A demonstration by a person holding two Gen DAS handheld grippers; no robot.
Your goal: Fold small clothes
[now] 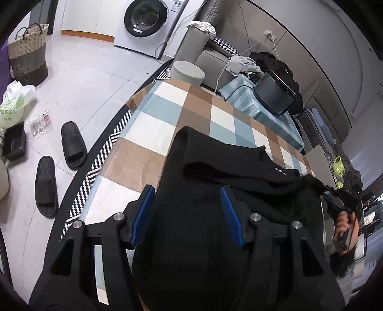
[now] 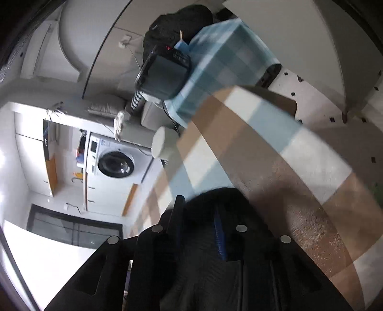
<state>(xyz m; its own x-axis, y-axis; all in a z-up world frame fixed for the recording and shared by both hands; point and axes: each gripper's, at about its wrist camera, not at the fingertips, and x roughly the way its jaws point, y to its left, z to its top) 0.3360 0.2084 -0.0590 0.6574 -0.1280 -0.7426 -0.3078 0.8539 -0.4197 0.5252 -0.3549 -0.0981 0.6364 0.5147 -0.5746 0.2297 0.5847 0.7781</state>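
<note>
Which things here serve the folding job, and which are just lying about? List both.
Job:
black knit garment
checked brown, blue and white tablecloth
left gripper, open around the garment
right gripper, gripping it

Lying about:
black rubber slippers
woven laundry basket
white front-loading washing machine

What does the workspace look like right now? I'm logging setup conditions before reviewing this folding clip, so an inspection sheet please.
Surface: checked tablecloth, brown, blue and white.
Job's things: black garment draped over the table's near part.
Clutter: black appliance on the blue-checked side table.
Grippers: left gripper open, fingers astride the garment; right gripper appears shut on the garment.
Cables: white cable running across the sofa.
Surroundings: washing machine, wicker basket, black slippers on the floor.
</note>
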